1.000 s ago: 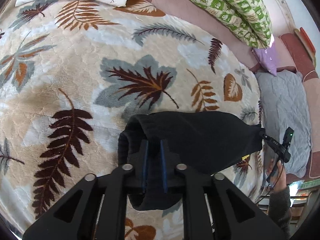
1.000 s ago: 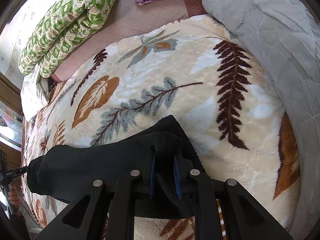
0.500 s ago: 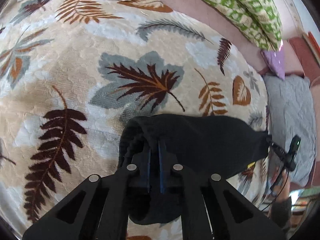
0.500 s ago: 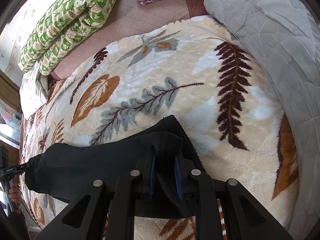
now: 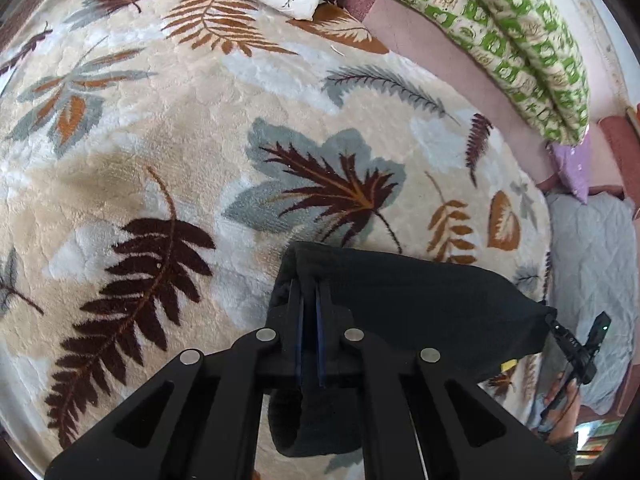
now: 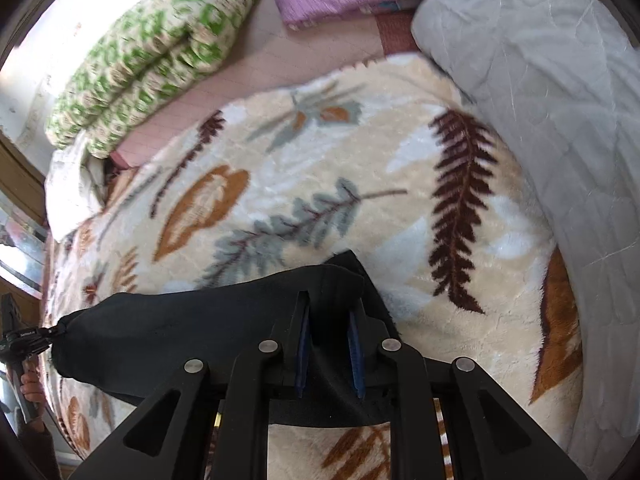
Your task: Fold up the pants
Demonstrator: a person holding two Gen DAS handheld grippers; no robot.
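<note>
Leaf-print blanket (image 5: 168, 128); black pants (image 5: 420, 300) bunched, stretched taut.

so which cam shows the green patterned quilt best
The left wrist view: the green quilt is sharp there, its printed squares readable along the folded length. The right wrist view shows the same quilt motion-blurred at the upper left, pattern smeared.

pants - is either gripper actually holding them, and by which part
Both hold the black pants: the left gripper pinches one end of the folded bundle, the right gripper the opposite end.
</note>
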